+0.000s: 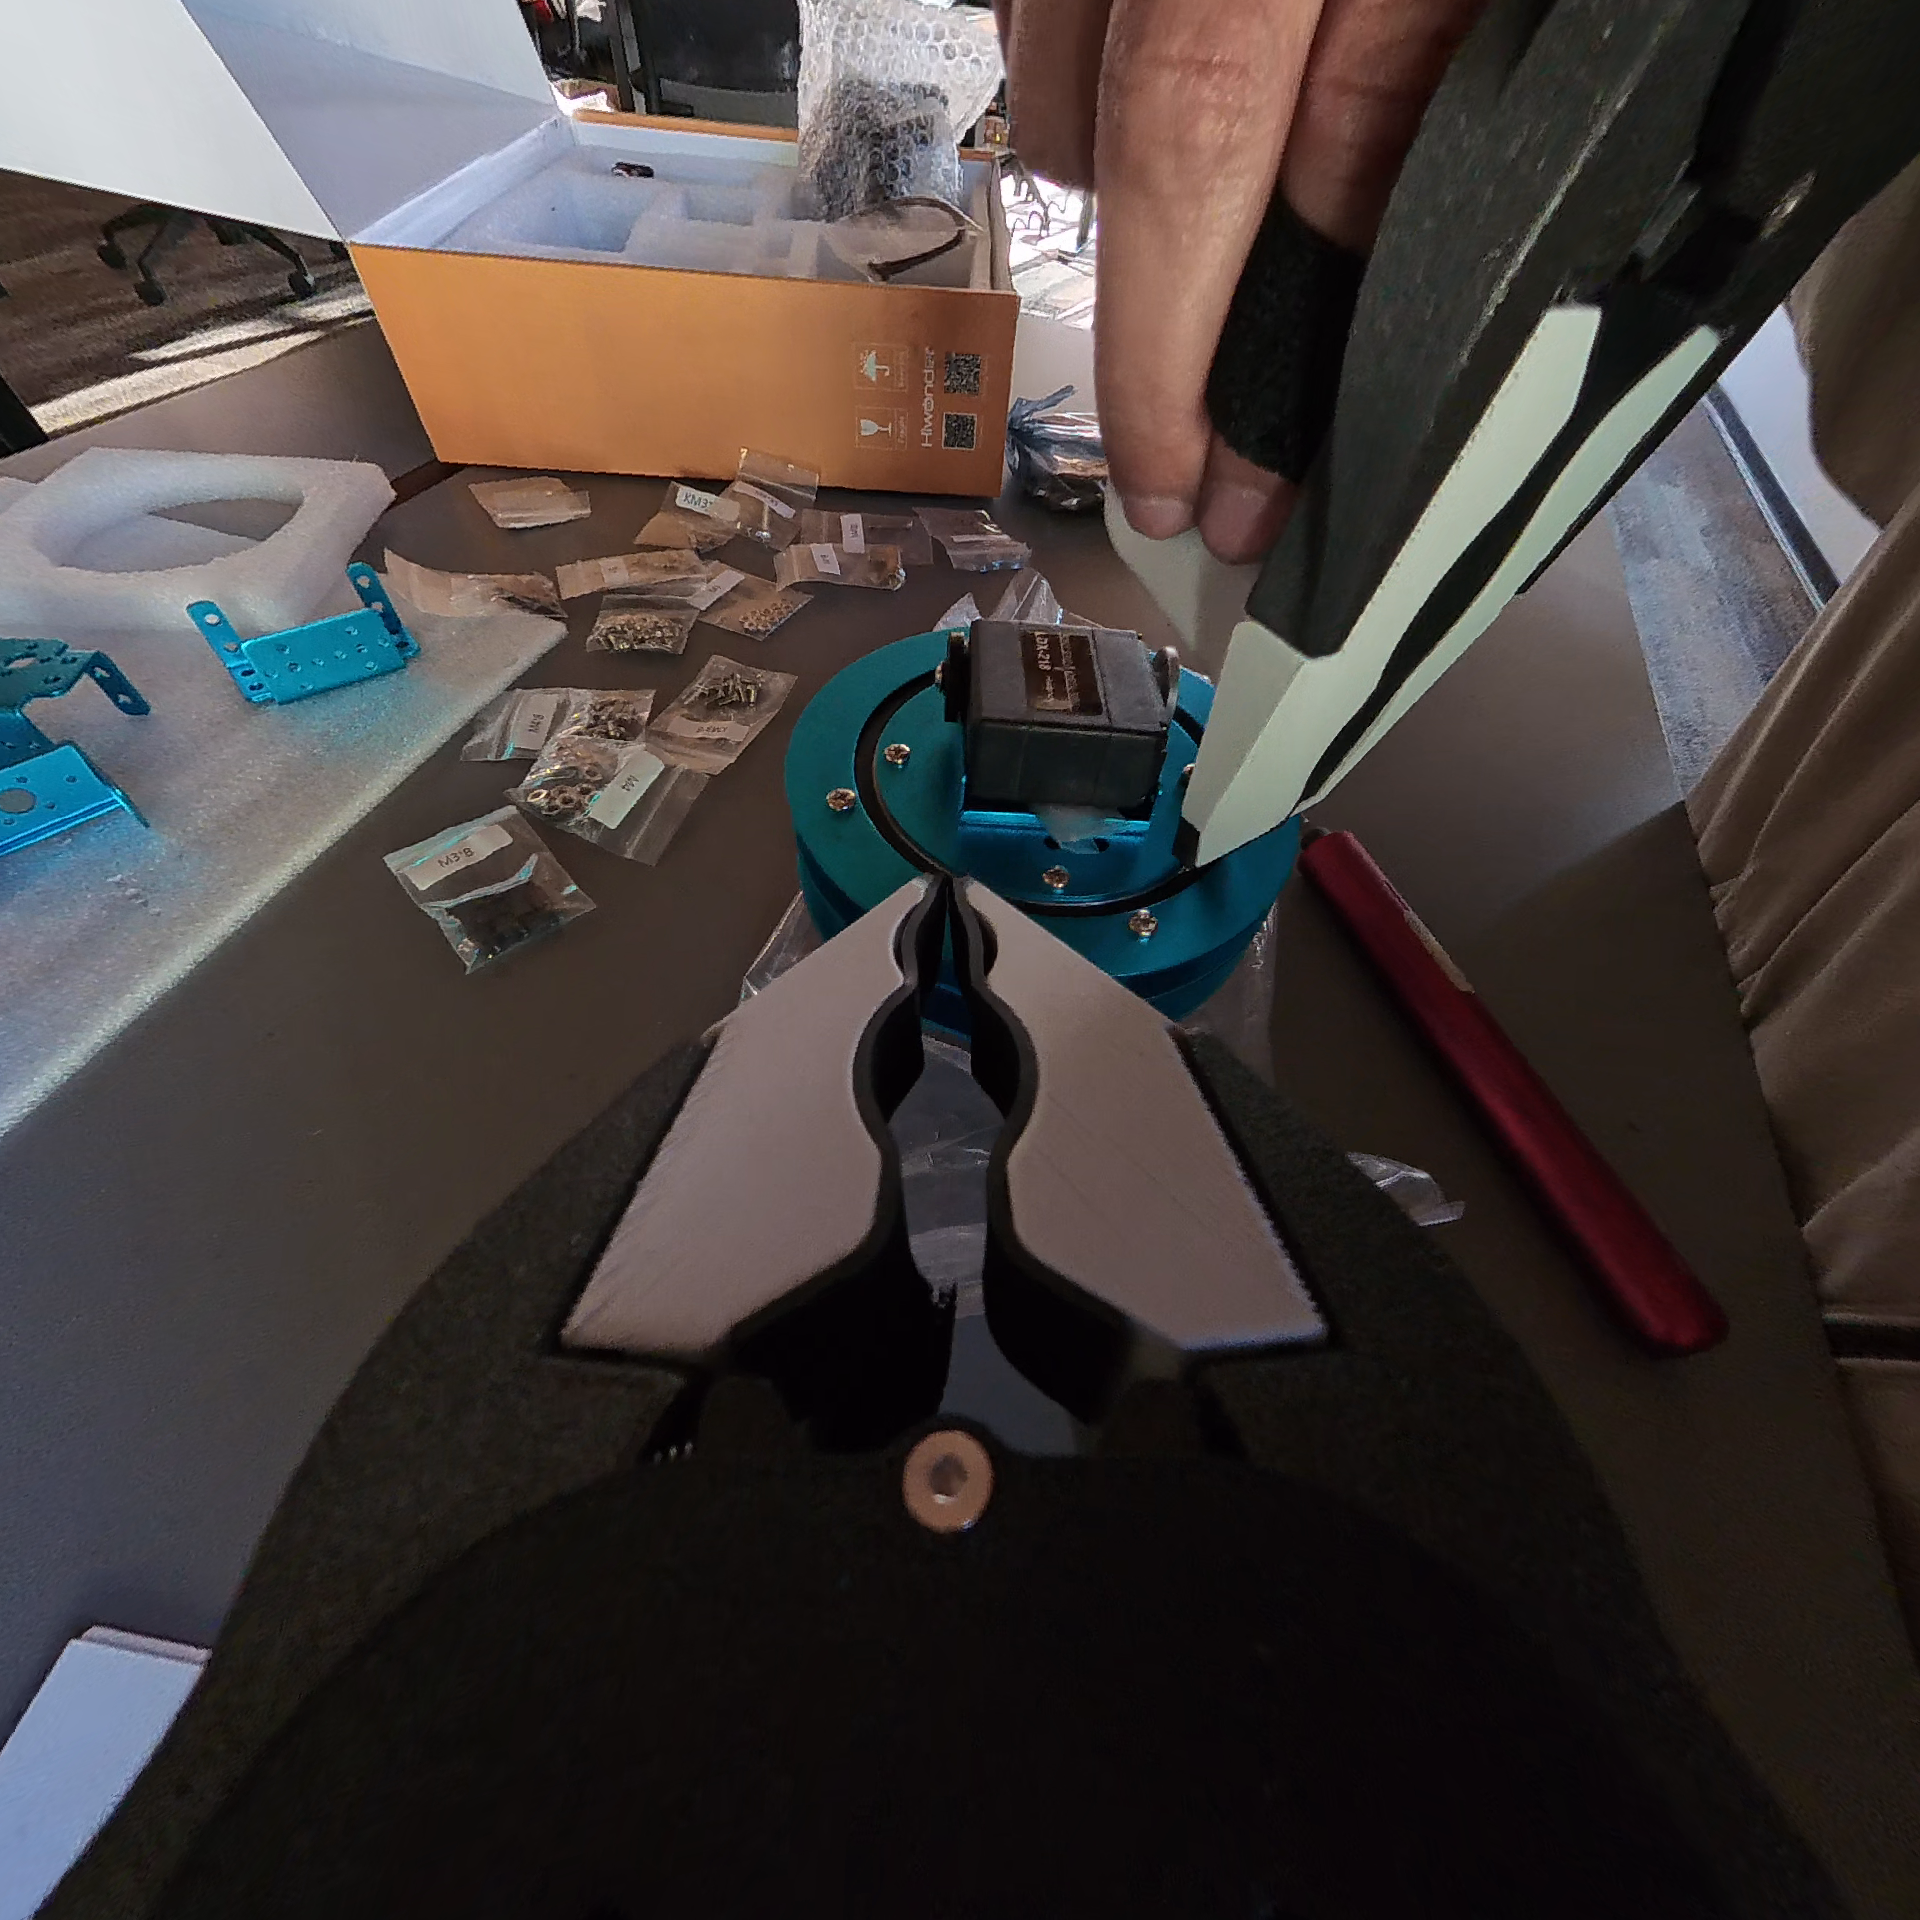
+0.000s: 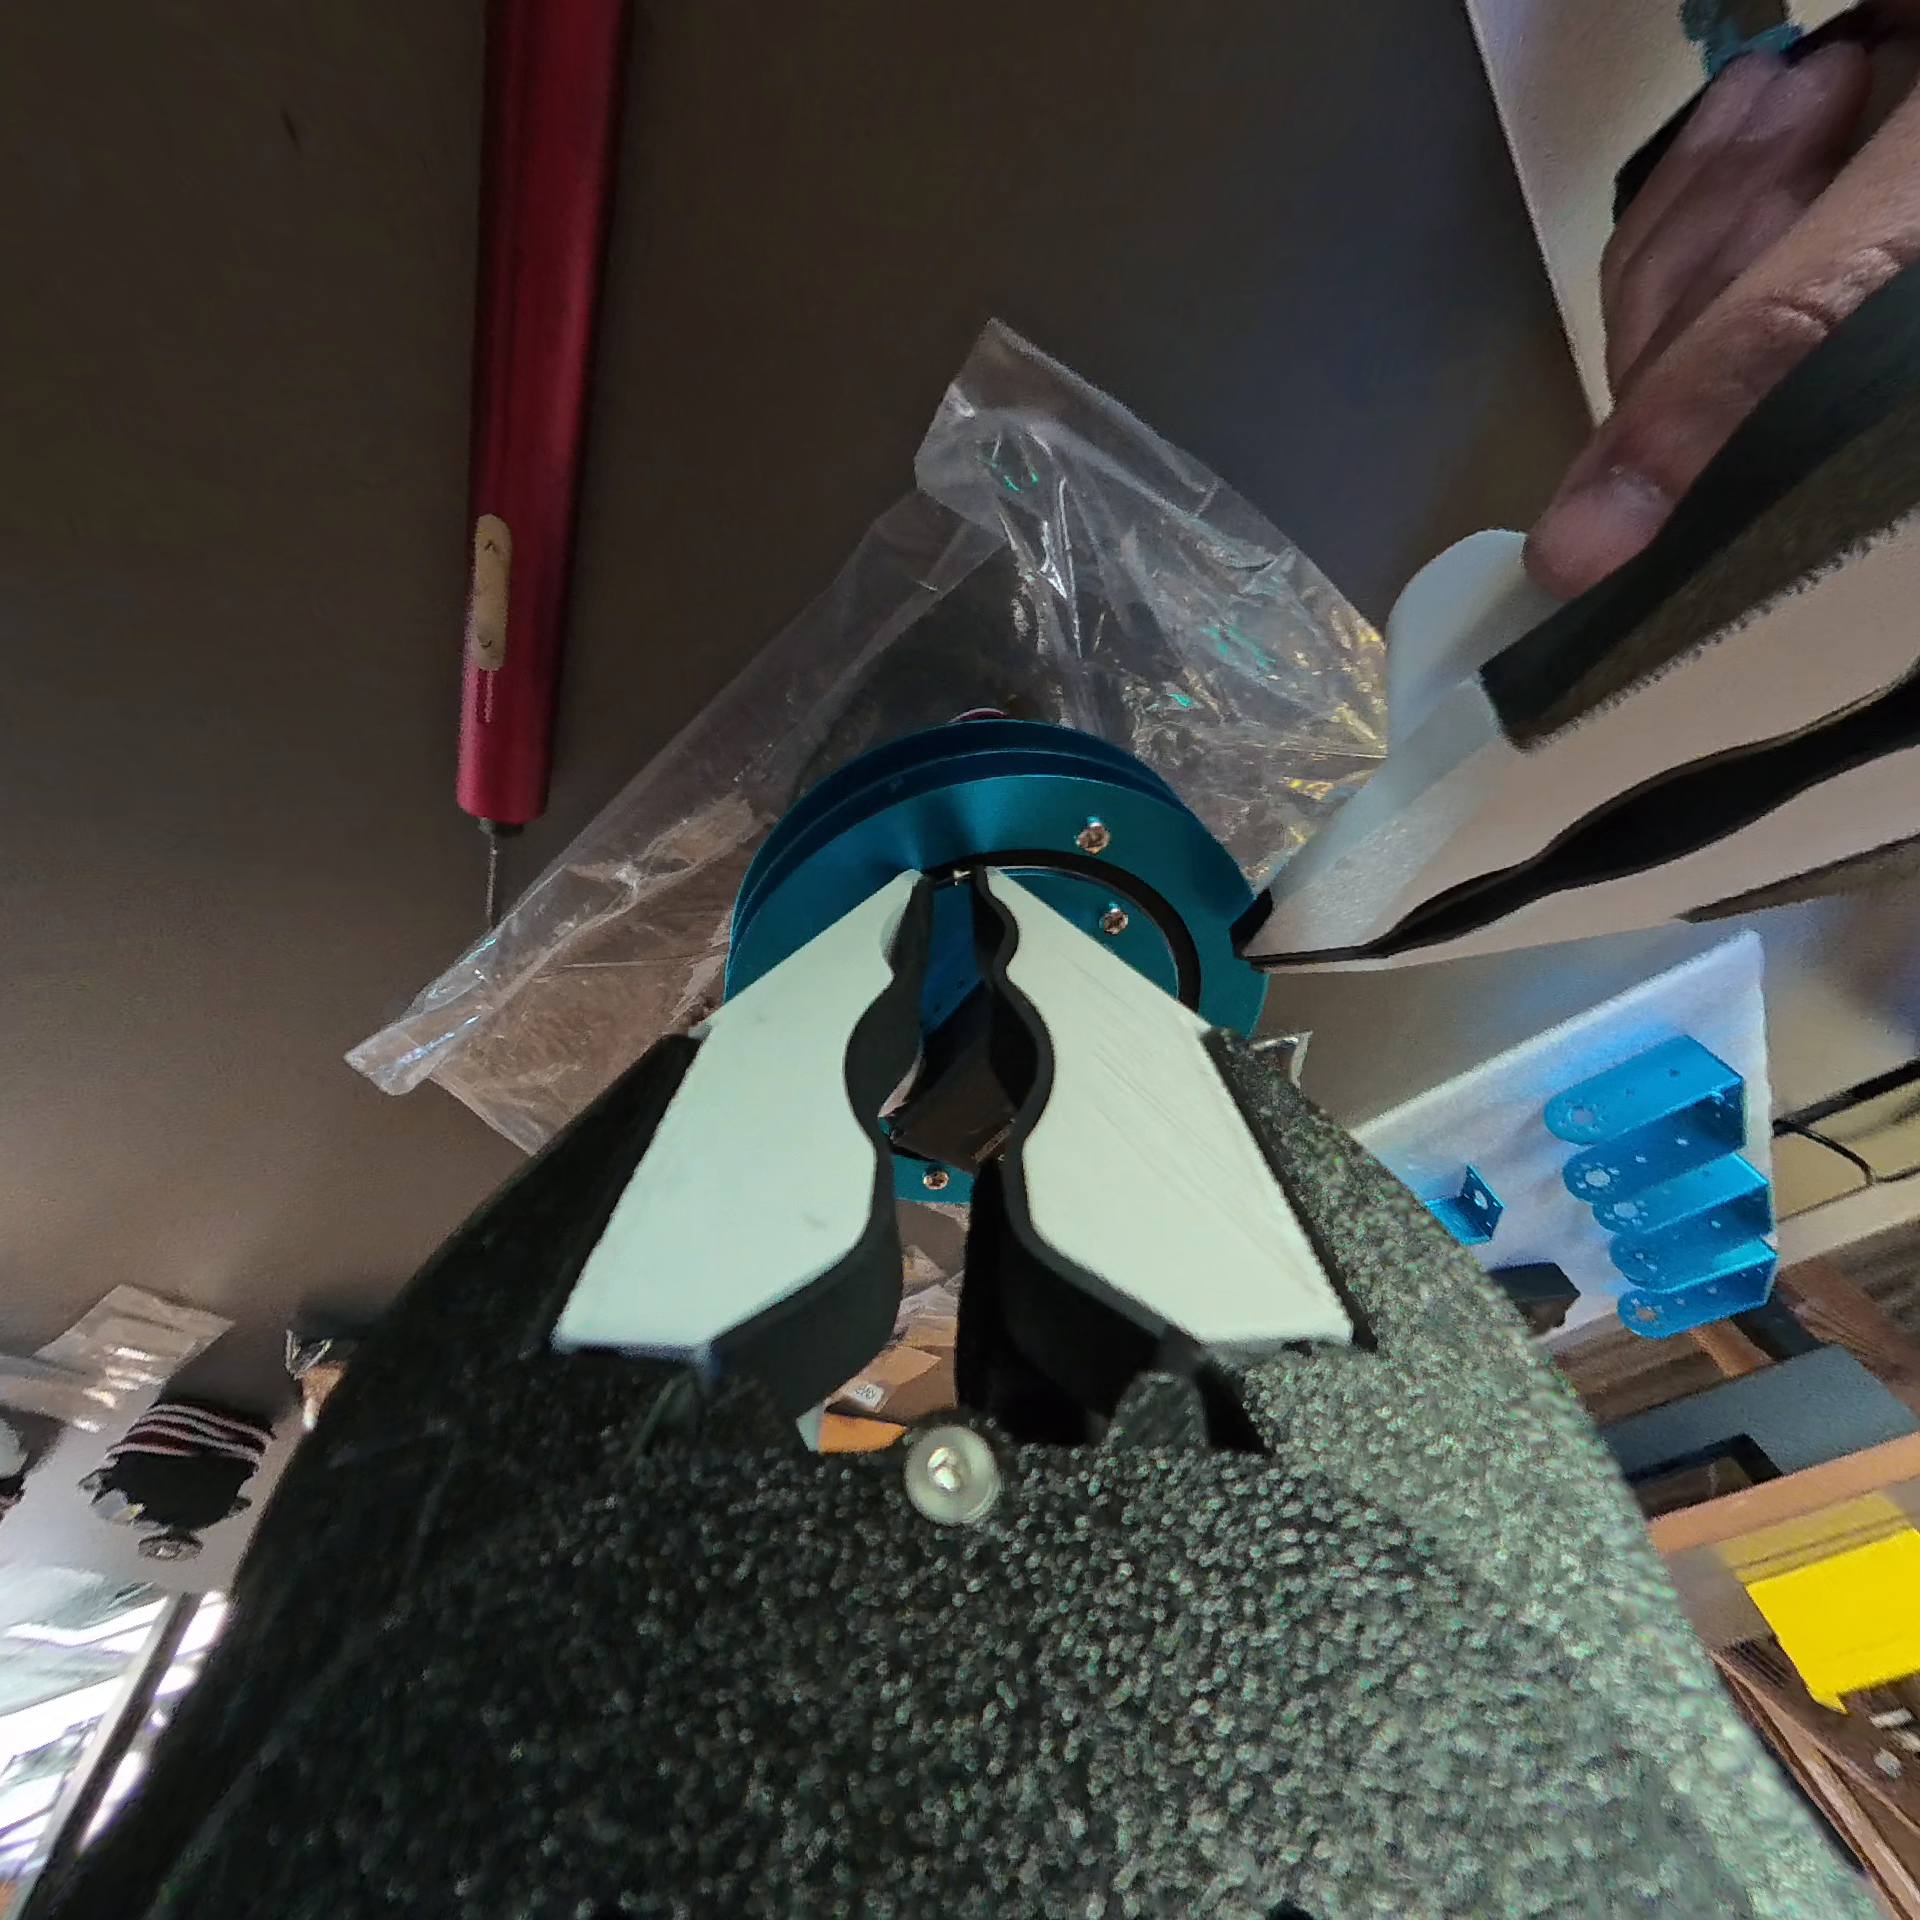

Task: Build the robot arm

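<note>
Left tongs (image 1: 940, 896): tips closed together at the near rim of the teal round base (image 1: 862, 748); grip on it cannot be confirmed. Right tongs (image 2: 948, 883): narrow, tips down on the base beside the black servo (image 1: 1060, 717). Base stands on the surface (image 1: 312, 1143), on a clear bag (image 2: 1039, 582).

I can see writing in four places but won't repeat it. There's a printed logo, handling symbols and two square codes on the side of the orange box (image 1: 675, 353). White printed labels sit on the small clear hardware bags (image 1: 488, 894). A dark label tops the black servo (image 1: 1060, 696), and there's a worn sticker on the red tool (image 2: 509, 582).
</note>
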Demonstrator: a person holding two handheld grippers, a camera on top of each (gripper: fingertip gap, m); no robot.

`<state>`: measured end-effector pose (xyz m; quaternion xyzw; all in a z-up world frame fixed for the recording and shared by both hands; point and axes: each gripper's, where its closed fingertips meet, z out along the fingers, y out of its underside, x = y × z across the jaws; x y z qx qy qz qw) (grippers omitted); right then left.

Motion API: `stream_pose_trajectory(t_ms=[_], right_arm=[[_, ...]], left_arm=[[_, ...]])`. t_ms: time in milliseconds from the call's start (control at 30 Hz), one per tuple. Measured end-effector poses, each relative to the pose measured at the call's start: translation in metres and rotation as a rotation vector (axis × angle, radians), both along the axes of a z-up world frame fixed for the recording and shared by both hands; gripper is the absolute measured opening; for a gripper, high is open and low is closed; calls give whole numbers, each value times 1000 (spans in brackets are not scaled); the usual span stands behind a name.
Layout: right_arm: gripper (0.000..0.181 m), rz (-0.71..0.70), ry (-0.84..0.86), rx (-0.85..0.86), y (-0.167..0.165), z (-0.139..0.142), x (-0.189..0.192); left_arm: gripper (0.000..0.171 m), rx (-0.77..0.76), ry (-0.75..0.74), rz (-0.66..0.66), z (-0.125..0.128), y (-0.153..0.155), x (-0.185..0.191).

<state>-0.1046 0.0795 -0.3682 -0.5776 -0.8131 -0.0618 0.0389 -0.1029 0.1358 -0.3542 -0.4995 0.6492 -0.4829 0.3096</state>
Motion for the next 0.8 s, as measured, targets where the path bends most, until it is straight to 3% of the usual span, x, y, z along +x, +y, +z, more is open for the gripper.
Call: stream_pose_trajectory(t_ms=[300,800], right_arm=[[1,-26,20,-119,2,0,-1],[0,-132,141,-81,1,1,-1]], left_arm=[[0,5,-11,23,4,8,-1],[0,20,-8,18,3,5,-1]])
